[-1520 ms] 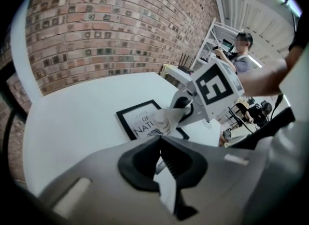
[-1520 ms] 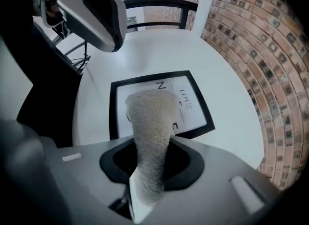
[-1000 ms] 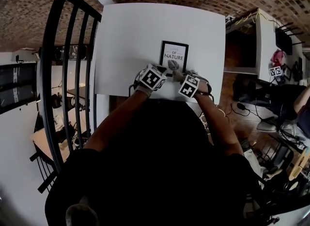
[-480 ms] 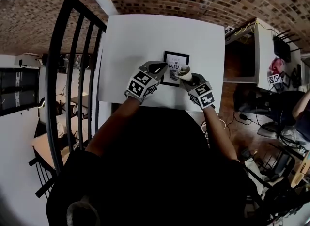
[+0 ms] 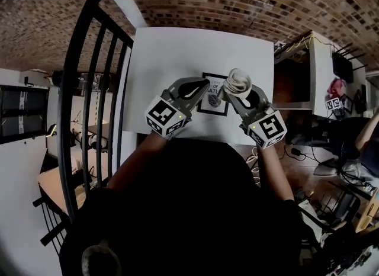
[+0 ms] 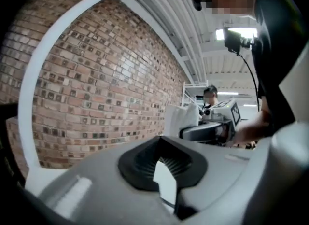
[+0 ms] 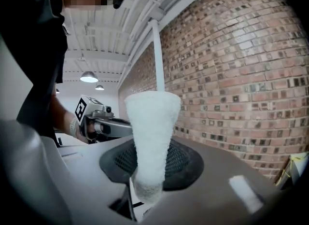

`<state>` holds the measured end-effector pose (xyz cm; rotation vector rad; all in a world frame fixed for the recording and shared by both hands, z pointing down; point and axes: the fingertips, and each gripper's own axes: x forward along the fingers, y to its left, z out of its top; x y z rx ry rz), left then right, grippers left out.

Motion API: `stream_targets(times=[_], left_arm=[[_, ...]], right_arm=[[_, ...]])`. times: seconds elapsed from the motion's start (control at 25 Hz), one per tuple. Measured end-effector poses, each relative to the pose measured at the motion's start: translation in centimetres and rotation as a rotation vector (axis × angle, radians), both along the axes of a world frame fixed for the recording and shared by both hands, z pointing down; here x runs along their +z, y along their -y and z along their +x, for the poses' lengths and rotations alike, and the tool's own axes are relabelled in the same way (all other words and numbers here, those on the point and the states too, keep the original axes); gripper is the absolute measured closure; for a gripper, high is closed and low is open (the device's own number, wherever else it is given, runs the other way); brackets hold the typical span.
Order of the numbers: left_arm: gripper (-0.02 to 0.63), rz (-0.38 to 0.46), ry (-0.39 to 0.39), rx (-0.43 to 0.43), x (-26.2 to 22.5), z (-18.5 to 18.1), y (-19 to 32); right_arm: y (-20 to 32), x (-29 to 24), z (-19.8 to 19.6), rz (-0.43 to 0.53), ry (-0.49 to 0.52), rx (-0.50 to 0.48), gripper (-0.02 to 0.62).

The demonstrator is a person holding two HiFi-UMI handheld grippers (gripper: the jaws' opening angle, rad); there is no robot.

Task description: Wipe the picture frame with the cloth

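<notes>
While we are holding both tools raised over the white table (image 5: 166,50), the right gripper (image 5: 240,92) is clamping the rolled white cloth (image 5: 238,81) between its fingers. A thick bunched end is standing out past the fingertips, probably to serve as the wiping face. The left gripper (image 5: 204,85) is keeping its fingers pressed together on nothing, and we are judging that it is staying free to steady things. The picture frame (image 5: 213,102) is lying flat on the table, below and between the two sets of fingertips and partly hidden by them. Neither gripper is touching it, as far as we are seeing, so the cloth is needing to come down onto it.
</notes>
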<state>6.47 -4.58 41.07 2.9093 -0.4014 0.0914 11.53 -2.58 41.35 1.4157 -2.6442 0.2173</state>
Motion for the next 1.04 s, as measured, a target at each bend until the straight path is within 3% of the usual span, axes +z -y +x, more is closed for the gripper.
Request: stream_targets(times=[0.24,1.04], left_arm=[[0.604,0.083,-0.052,0.005,-3.9,-0.5,-0.1],[0.604,0.063,-0.047,0.032,-3.2,0.2,-1.5]], right_arm=[[-0.1,-3.2,-1.3,0.085,-0.054,-0.015,0.488],[-0.1,-1.8,-1.9,0.031,-0.033,-0.031,0.488]])
